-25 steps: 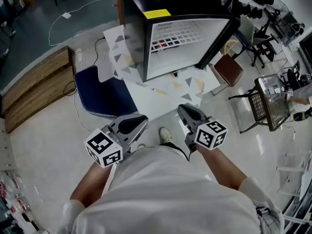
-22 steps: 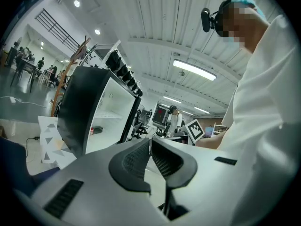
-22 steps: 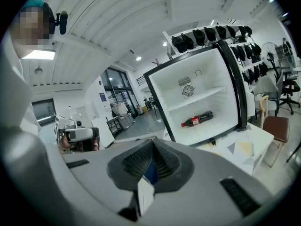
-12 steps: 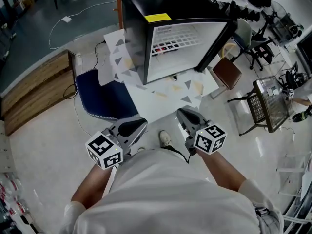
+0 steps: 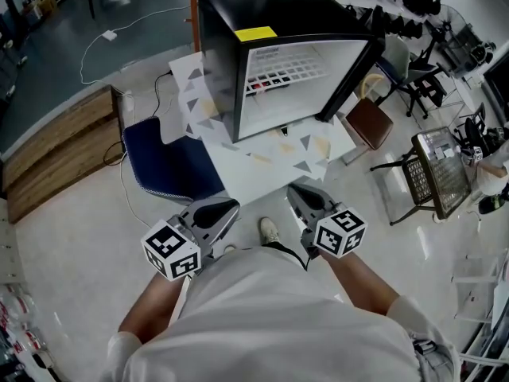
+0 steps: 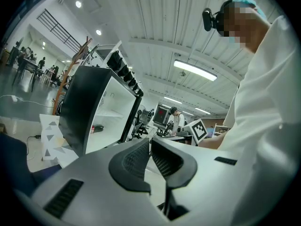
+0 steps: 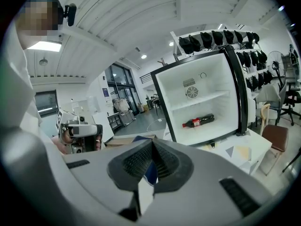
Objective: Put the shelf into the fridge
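Observation:
A small black fridge (image 5: 238,22) stands open on the floor ahead, its door (image 5: 350,62) swung to the right. A white wire shelf (image 5: 296,60) shows as a grid inside, lying level across the middle (image 7: 207,98). A dark bottle (image 7: 198,121) lies on the fridge floor below it. My left gripper (image 5: 229,208) and right gripper (image 5: 294,191) are held close to my body, well short of the fridge. Both are shut with nothing between their jaws (image 6: 150,140) (image 7: 152,141).
A white mat with triangle patches (image 5: 262,161) lies before the fridge. A dark blue seat (image 5: 171,161) is to its left and a wooden bench (image 5: 56,146) further left. A brown chair (image 5: 370,118) and a wire rack (image 5: 437,173) stand at the right. My shoe (image 5: 270,229) shows between the grippers.
Both grippers have sunk slightly lower in the head view, nearer my body. The fridge and its contents have not moved.

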